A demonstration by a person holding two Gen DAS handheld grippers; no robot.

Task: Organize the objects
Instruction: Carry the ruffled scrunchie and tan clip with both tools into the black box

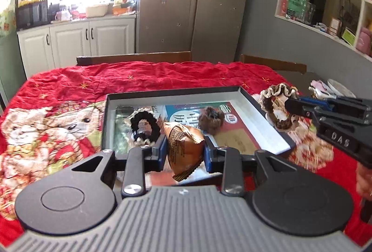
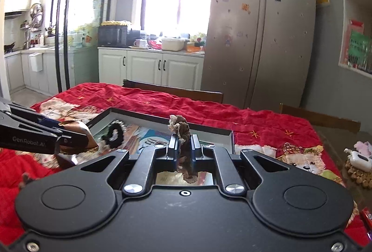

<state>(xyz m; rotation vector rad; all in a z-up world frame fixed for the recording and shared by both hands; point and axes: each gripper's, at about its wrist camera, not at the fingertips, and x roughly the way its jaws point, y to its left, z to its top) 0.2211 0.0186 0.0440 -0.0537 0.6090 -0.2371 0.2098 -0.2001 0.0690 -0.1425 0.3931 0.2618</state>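
Comparing the two views, differences in coverage are noted. Only the left wrist view shows the brown snack packet (image 1: 184, 147) in full, gripped between the blue pads of the left gripper (image 1: 185, 151), whose jaws are clamped on its sides. The packet is wedge-shaped; its long axis runs roughly upright in that view, with the crimped end tilted up and away toward the tray and the pointed lower corner hanging down toward the camera. It is held above the near edge of the dark-rimmed tray (image 1: 176, 91), which lies on the red cloth (image 1: 139, 76) covering the desk.

Inside the tray, a black scrunchie (image 1: 144, 125) with pale trim and a fuzzy brown hair tie (image 1: 211, 120) are seen lying apart on a printed sheet. The fuzzy brown tie is not made out in the right wrist view.

The brown scrunchie (image 1: 277, 104) with cream ruffled edge is seen from the side in the left wrist view as an open ring, pinched at its right side by the right gripper (image 1: 289, 105), just beyond the tray's right rim and off the cloth. In the right wrist view the same scrunchie (image 2: 183, 135) is seen edge-on, its long axis upright, squeezed flat by fully clenched jaws, above the tray's near part. That view alone shows a small white item (image 2: 359, 159) at the far right of the desk.
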